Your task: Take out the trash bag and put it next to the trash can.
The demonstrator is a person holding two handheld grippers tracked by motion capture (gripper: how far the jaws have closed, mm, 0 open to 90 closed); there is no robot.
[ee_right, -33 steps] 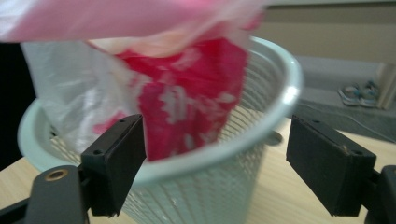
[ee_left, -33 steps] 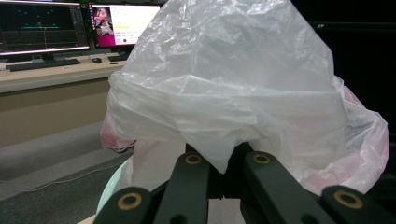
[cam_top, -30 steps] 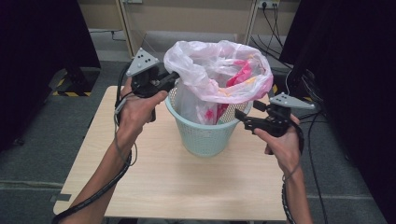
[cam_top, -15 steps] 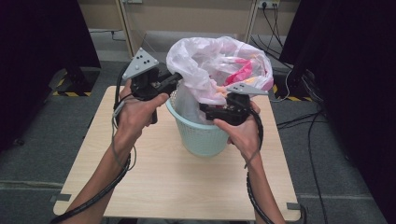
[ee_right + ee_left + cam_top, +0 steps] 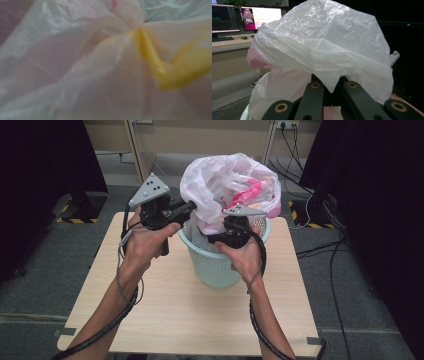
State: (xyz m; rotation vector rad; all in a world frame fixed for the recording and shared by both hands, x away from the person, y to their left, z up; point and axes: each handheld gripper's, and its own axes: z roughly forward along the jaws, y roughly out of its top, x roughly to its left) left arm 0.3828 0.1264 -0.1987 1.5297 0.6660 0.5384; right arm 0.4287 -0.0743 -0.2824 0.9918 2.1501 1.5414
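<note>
A pale green wastebasket [image 5: 215, 265] stands mid-table, lined with a white see-through plastic bag [image 5: 225, 180] that billows above the rim, pink and yellow things showing through it. My left gripper [image 5: 191, 209] is at the bag's left edge. In the left gripper view its black jaws [image 5: 331, 86] are shut on a fold of the bag [image 5: 324, 45]. My right gripper [image 5: 231, 231] presses into the bag's front, just above the basket rim, its jaws hidden. The right gripper view is a blurred close-up of bag film [image 5: 75, 75] and a yellow strip [image 5: 150, 60].
The wooden table [image 5: 175, 315] has bare room in front of and beside the basket. Cables [image 5: 320, 250] trail on the floor to the right. Dark curtains hang on both sides. Monitors [image 5: 259, 17] stand on a desk beyond the bag.
My right gripper has swung from the basket's right side to the front of the bag. The bag's top has been gathered higher and leftward. The left gripper has kept its hold.
</note>
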